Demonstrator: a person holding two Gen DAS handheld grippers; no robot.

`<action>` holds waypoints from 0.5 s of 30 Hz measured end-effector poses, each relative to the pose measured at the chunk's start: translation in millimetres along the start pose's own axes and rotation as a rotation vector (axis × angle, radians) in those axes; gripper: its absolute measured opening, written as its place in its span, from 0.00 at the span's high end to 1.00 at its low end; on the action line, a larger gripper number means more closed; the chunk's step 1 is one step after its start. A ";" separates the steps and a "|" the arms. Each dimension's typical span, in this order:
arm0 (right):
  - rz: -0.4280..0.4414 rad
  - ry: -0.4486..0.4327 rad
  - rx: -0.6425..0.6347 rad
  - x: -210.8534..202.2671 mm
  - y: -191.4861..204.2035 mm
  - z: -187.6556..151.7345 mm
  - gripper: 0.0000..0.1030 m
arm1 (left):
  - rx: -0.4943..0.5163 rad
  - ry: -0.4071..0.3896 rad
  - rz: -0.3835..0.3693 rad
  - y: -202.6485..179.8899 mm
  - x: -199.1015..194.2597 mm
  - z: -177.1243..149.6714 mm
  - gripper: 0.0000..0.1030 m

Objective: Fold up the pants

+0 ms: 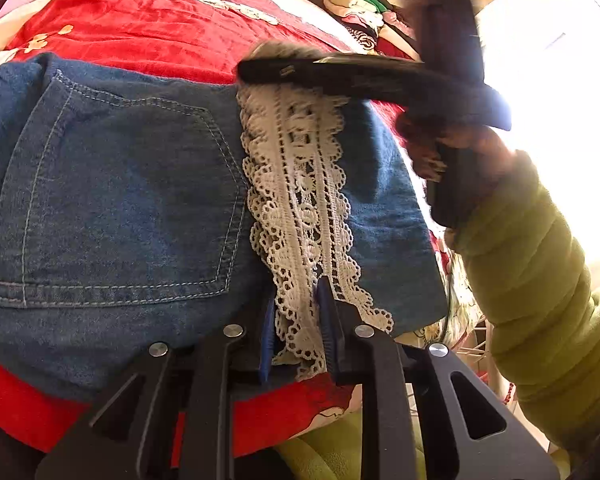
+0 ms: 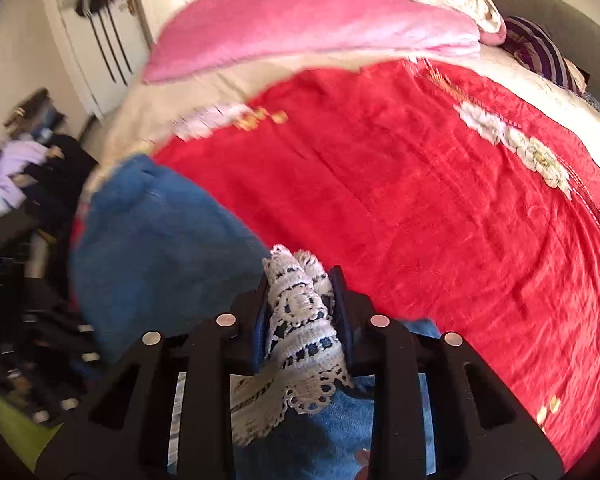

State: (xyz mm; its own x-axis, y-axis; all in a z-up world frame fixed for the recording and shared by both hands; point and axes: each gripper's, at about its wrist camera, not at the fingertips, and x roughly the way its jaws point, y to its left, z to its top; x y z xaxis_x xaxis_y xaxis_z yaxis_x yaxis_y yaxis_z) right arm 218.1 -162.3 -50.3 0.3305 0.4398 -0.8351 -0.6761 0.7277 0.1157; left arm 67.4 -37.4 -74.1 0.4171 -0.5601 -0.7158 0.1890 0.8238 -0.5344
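Note:
Blue denim pants (image 1: 112,184) lie on a red bedspread (image 1: 148,28), back pocket up, with a white lace strip (image 1: 300,184) running along one edge. My left gripper (image 1: 298,320) is shut on the near end of that lace. At the lace's far end is my right gripper (image 1: 256,68), held by a hand in a green sleeve (image 1: 540,272). In the right wrist view, the right gripper (image 2: 304,308) is shut on bunched lace (image 2: 300,320), and the denim (image 2: 160,248) spreads off to the left, blurred.
A pink blanket (image 2: 312,24) and a striped pillow (image 2: 540,52) lie at the far side of the bed. A pile of clothes (image 1: 364,12) sits beyond the bed's edge. Dark clutter (image 2: 40,200) and a white door (image 2: 100,40) stand to the left.

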 end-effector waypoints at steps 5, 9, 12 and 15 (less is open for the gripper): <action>-0.044 -0.022 0.073 5.9 -14.4 -0.6 0.52 | 0.004 0.001 0.009 1.3 -3.0 -6.7 0.80; -0.073 -0.190 0.138 -59.8 -28.2 -19.6 0.40 | 0.016 -0.004 0.000 -3.4 -4.6 -6.4 0.80; -0.123 -0.266 0.165 -98.3 -33.2 -41.9 0.40 | 0.029 -0.005 -0.006 -4.9 -8.7 -7.1 0.80; -0.180 -0.305 0.195 -116.1 -37.7 -55.4 0.39 | 0.038 0.001 -0.007 -7.2 -9.5 -8.5 0.81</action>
State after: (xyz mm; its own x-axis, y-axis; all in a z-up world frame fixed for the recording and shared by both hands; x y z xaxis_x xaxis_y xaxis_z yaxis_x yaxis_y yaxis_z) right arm 168.7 -269.9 12.5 0.6327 0.4108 -0.6565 -0.4613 0.8808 0.1065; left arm 54.6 -38.8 -67.2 0.4150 -0.5658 -0.7125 0.2252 0.8226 -0.5221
